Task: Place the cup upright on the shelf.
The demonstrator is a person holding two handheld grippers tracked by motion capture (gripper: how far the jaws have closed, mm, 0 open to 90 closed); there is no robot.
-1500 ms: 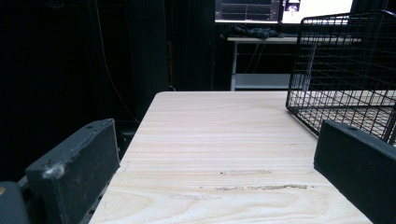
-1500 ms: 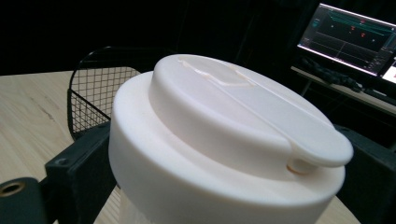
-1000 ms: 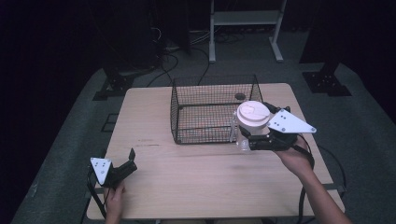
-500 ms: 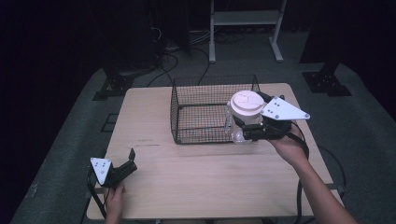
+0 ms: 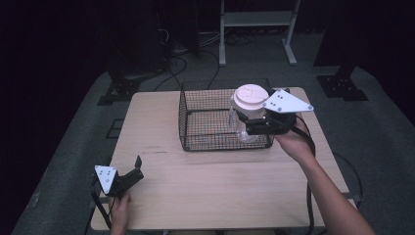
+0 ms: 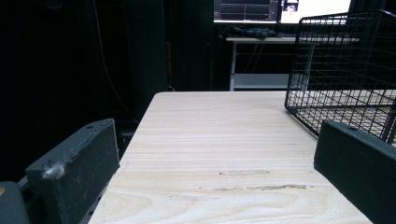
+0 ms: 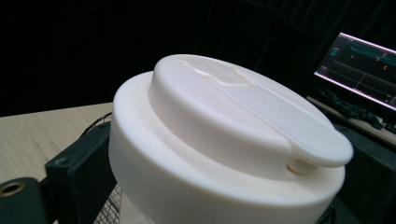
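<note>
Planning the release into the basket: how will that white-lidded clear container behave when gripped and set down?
The container looks like rigid clear plastic, probably slippery. Its wide lid may make it top-heavy, apt to tip on the basket wire.

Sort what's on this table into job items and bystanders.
In the job:
- clear plastic jar with white lid, held by the right gripper
- black wire basket beneath the jar

Bystanders:
- left gripper, resting open at the wooden table corner
- monitors behind
</note>
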